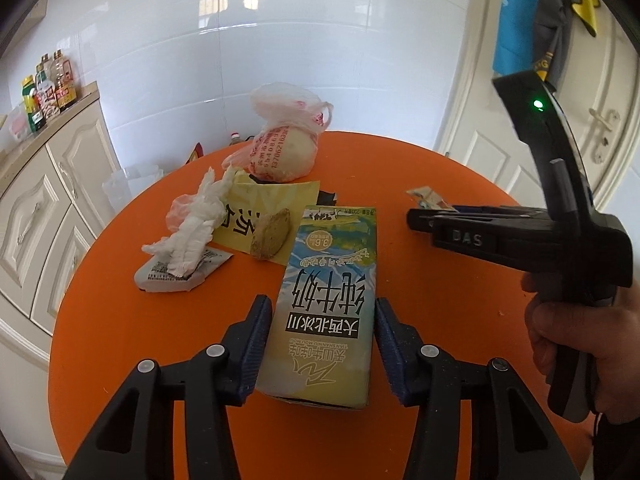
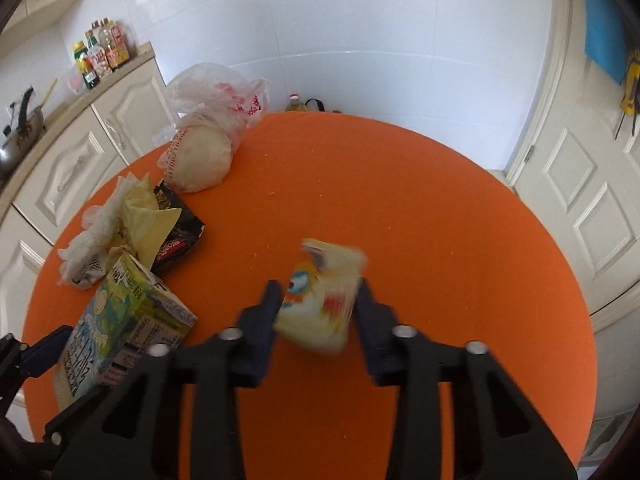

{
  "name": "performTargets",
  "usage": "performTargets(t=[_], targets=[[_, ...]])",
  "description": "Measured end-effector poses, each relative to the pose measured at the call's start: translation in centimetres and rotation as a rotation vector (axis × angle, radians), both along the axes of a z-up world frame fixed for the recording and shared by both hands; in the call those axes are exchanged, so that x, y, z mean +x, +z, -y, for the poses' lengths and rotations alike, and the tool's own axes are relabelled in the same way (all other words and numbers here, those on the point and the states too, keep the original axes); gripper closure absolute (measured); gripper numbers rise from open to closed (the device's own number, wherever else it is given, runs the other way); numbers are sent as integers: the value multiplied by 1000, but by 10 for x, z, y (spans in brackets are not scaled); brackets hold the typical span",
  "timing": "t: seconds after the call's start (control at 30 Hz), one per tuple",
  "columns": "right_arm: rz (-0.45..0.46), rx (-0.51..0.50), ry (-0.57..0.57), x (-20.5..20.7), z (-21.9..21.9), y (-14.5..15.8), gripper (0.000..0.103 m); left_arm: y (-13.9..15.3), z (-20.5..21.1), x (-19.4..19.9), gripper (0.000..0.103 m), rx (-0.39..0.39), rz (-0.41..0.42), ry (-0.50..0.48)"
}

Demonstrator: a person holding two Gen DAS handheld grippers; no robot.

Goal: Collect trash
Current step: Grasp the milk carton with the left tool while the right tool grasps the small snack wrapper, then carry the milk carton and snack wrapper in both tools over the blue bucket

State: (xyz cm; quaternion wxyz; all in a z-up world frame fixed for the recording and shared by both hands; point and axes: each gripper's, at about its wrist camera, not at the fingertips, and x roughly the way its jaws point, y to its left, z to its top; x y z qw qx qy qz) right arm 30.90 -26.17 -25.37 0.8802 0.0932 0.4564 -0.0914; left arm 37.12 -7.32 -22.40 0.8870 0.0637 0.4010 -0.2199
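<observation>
A milk carton [image 1: 330,300] with blue, green and yellow print lies on the round orange table [image 1: 420,168]. My left gripper [image 1: 320,344] is shut on its near half, fingers on both sides. The carton also shows in the right wrist view [image 2: 120,320], with a left finger [image 2: 40,350] beside it. My right gripper [image 2: 318,312] is shut on a small yellow snack wrapper [image 2: 320,300], blurred, above the table. In the left wrist view the right gripper [image 1: 424,216] is seen from the side with the wrapper [image 1: 426,196] poking out.
Further trash lies at the table's far left: crumpled white tissue [image 1: 196,224], a yellow wrapper [image 1: 256,208], a brown food piece [image 1: 270,234], a white sachet [image 1: 176,276], a black packet [image 2: 176,232]. A plastic bag with a round bun [image 1: 284,140] stands behind. Cabinets [image 1: 48,208] left, door [image 1: 592,128] right.
</observation>
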Motion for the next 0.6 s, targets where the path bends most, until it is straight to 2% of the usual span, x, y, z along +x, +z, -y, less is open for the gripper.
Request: performTargets(t=[0.17, 0.2, 0.43, 0.53, 0.6], targets=[[22, 38, 5, -29, 12, 4, 74, -5, -2, -6, 58, -20, 3, 33], [28, 44, 5, -37, 15, 6, 74, 0, -6, -23, 58, -25, 5, 36], [64, 81, 14, -81, 24, 22, 74, 7, 0, -43, 59, -38, 10, 55], [67, 81, 18, -93, 21, 24, 74, 4, 12, -49, 58, 1, -13, 32], [67, 86, 16, -101, 22, 24, 74, 1, 20, -49, 56, 33, 8, 34]])
